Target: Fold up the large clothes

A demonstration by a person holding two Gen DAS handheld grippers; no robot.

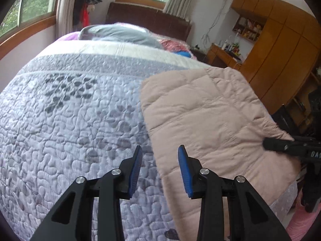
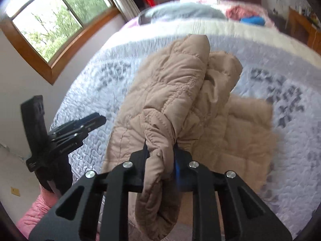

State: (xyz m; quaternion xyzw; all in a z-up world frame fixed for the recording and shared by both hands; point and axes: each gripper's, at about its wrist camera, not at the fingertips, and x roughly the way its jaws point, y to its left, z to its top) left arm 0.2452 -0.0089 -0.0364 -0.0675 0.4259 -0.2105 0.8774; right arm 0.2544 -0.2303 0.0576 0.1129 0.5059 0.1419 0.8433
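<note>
daylight from the windows (image 2: 52,20) fell across the bed, whose grey-lilac quilted bedspread (image 1: 70,120) served as my folding surface, with pillows (image 1: 118,33) piled by the dark headboard. my beige quilted jacket (image 2: 180,92) lay toward the near edge of that bed, partly flattened and partly bunched. my right gripper (image 2: 160,152) was clamped on a thick bunch of the jacket, a puffy fold that looked like a sleeve or cuff end, with a small snap showing on it, and the cloth drooped from both sides of the jaws. my left gripper (image 1: 160,156) hung with its blue pads (image 1: 184,170) apart and nothing between them, just above the jacket's left edge where it met the bedspread.

i judged the jacket to be light for its bulk, soft and springy, so it would puff back up rather than hold a crease. its smooth shell seemed likely to slide through a shallow pinch. i thought a stitched seam, hem or cuff gave the firmest hold, taken deep between the pads. the free edge beneath my left gripper looked the sensible place for a second grip.
</note>
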